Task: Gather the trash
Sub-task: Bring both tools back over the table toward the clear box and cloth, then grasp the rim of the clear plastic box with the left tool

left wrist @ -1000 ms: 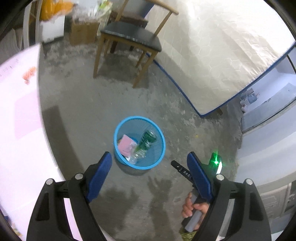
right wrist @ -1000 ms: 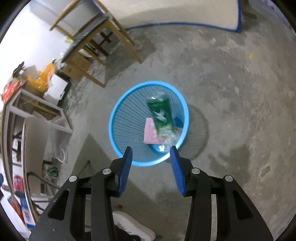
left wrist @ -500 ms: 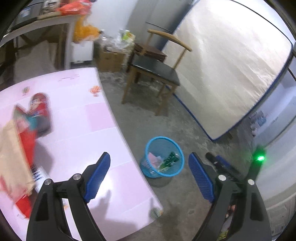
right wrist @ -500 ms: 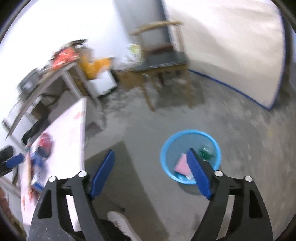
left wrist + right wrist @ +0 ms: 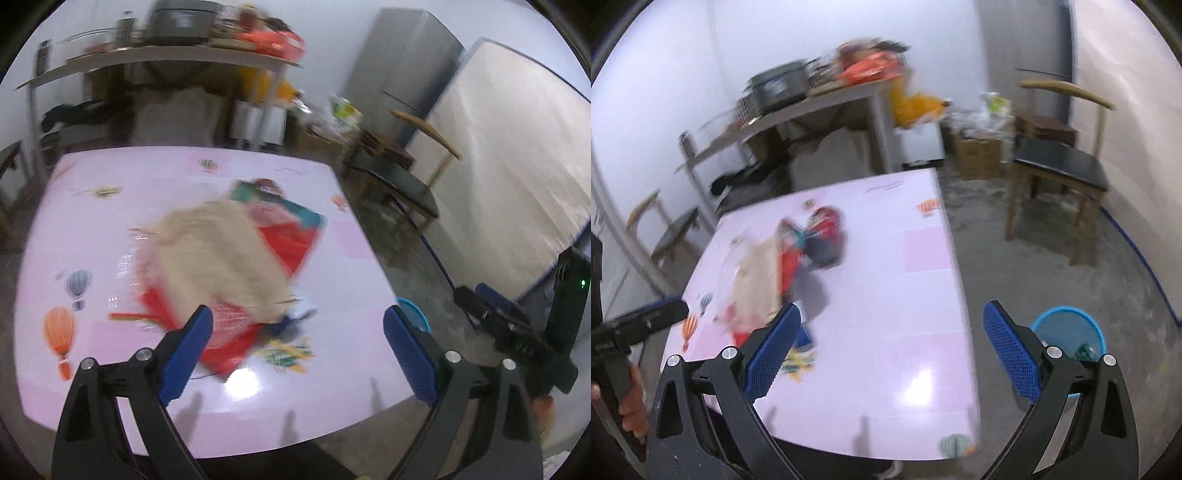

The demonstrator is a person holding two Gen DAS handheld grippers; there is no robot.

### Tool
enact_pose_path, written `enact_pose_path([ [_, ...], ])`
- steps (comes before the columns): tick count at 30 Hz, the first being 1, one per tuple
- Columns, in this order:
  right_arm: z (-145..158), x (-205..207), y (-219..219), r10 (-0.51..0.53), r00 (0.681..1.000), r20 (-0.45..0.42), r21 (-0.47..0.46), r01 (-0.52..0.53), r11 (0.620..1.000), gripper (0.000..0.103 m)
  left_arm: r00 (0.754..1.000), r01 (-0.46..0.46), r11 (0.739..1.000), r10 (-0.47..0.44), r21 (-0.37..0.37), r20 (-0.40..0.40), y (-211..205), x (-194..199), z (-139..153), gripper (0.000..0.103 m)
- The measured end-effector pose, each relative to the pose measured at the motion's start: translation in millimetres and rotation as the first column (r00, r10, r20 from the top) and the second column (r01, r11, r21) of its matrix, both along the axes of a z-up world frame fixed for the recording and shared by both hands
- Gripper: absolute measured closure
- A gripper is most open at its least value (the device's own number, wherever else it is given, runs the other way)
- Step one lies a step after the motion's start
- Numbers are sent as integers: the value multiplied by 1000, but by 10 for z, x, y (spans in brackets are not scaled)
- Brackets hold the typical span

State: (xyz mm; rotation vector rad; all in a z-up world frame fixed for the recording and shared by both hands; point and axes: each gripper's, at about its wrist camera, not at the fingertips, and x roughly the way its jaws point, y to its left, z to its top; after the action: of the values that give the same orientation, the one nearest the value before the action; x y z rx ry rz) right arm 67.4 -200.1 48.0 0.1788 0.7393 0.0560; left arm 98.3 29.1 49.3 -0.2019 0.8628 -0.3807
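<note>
Your trash (image 5: 229, 258) lies in a loose, motion-blurred heap at the middle of the table (image 5: 85, 206): a crumpled tan paper bag (image 5: 218, 254) on top, glossy red wrappers (image 5: 291, 240) and a teal-edged packet under it. In the right wrist view the same heap (image 5: 764, 273) sits at about 10 o'clock from the hand-held gripper, with a dark rounded packet (image 5: 825, 236) at its far end. The table top is smooth, shiny pink, printed with small balloons, and throws back a lamp glare near your edge.

The left hand-held gripper (image 5: 295, 354) has its ribbed blue pads still spreading, nothing between them; the heap's near edge shows just beyond its left pad. The right hand-held gripper (image 5: 892, 354) is also opening, empty, over bare table.

The round blue mesh bin (image 5: 1067, 328) stands on the rough concrete floor at 3 o'clock of the table, partly hidden by the right pad. A wooden chair (image 5: 1060, 166) with a black seat stands farther off at 1 o'clock, a cluttered shelf (image 5: 166, 59) at 12.
</note>
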Motion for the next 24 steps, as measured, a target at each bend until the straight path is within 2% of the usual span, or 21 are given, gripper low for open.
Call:
enact_pose_path([
  [5,-60,148,649,91,995,-44,-76,-95,993,8,992,-120,993,120,0,28,516,-110,-1,6],
  [8,-112,230,986,146,987,-74,-82,-152,985,8,984,-180,984,180,6,6,775,-145,-70,6],
  [11,-112,331,1253,149,985,-84,-118,-159,980,8,972,-235,972,235,15,-9,954,-187,-107,6],
  [17,90,370,1588,149,989,-19,-187,-150,971,8,961,-276,961,277,18,-12,1217,-261,-160,6],
  [20,146,355,1648,123,992,25,-194,-116,974,8,966,-259,966,259,3,-18,1295,-304,-213,6],
  [24,126,331,1642,111,992,57,-200,-97,975,8,968,-250,968,251,37,-17,1344,-318,-343,6],
])
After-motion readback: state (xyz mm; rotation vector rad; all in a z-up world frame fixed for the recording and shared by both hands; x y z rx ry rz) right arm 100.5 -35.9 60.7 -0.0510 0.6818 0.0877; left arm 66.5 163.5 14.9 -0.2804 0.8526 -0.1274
